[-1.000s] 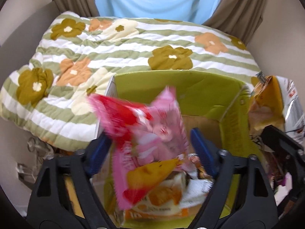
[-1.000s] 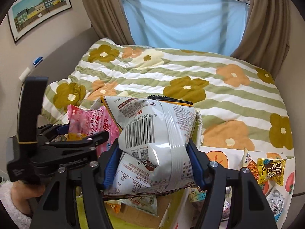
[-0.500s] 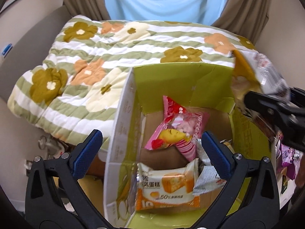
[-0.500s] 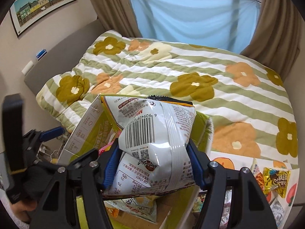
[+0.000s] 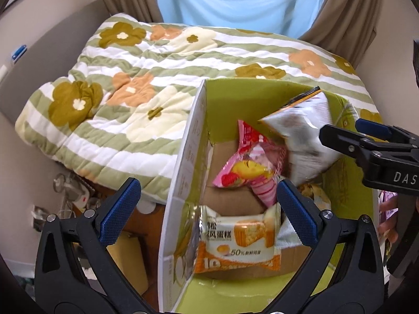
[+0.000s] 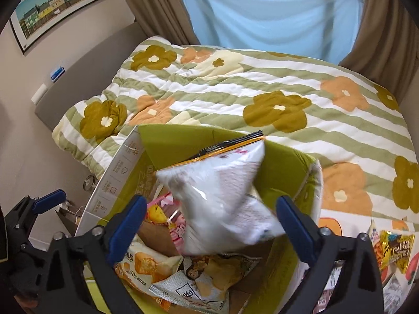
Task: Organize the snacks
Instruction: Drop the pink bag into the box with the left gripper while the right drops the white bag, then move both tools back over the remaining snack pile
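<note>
Two grippers hung over the open green box (image 5: 262, 96), and we had both sets of fingers spread wide, pinching nothing. Our right gripper (image 6: 210, 229) stood above the box with the silver chip bag (image 6: 222, 201) blurred between its open fingers, apparently touching neither pad, so we judged it was dropping in. From the left wrist view that bag (image 5: 301, 141) hung at about two o'clock, over the far right corner of the box, with the right gripper (image 5: 340, 136) at three o'clock beside it.

Our left gripper (image 5: 207, 212) hovered empty at the near left of the box, straddling its white wall (image 5: 183, 183), likely kept clear so the bag could fall freely. Inside lay a pink snack pack (image 5: 246, 170) at twelve o'clock from the left fingers and an orange cake pack (image 5: 238, 243) nearer us. More loose snacks (image 6: 392, 248) waited on the bed (image 6: 262, 83) at four o'clock from the right gripper, so we reckoned the sorting was partway done
</note>
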A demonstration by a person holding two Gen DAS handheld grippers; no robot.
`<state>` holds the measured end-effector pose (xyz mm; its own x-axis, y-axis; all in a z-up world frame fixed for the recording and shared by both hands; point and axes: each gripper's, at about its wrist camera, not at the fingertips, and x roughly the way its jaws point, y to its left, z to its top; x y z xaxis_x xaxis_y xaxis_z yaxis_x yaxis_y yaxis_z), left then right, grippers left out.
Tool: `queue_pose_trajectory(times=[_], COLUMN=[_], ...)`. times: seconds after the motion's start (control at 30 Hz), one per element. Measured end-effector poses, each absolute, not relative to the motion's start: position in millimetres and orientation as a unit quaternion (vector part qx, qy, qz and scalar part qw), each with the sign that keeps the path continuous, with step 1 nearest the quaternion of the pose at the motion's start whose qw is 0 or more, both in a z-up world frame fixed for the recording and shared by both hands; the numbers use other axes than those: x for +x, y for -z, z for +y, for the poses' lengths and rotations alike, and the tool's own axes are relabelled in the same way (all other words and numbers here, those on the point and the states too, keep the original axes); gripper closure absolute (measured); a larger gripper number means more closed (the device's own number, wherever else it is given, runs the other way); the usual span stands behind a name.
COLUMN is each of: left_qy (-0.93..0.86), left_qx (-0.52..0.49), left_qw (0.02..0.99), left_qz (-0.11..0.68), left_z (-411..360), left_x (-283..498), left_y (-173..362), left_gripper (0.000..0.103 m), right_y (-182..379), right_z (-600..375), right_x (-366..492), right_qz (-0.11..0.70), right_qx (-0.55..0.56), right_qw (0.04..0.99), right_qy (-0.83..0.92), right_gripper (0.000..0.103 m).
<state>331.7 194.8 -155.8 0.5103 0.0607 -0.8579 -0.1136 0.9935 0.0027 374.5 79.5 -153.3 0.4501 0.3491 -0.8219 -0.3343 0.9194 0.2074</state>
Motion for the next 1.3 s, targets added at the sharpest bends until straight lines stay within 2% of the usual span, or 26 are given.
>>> queue_pose_trajectory(times=[0.37,0.73,1.03,1.3], left_qy=[-0.021,0.026,0.049,0.068], left_qx=[-0.034,-0.023,-0.017,-0.004], left_qw=[0.876,0.889,0.9,0.907], left_qz=[0.481,0.457,0.432,0.416], left_z=[187.5,148.4,72.0,-33.0], left_x=[305.7,290.8,267.7,236.1], left_y=[142.8,114.0,91.4,81.2], left_gripper=[0.001,0.001,0.001,0.001], right_y=[138.4,107.3,82.3,77.9], right_z=[68.3,36.6,-43.5,-147.0], right_x=[329.5,283.9,236.7,180.6], right_qz=[0.473,0.445,0.408,0.408], right_qx=[0.016,0.028,0.035,0.012], right_qw=[0.861,0.882,0.904,0.908], right_qy=[-0.186,-0.155,-0.123,-0.091], right_gripper=[0.004,0.004,0.004,0.004])
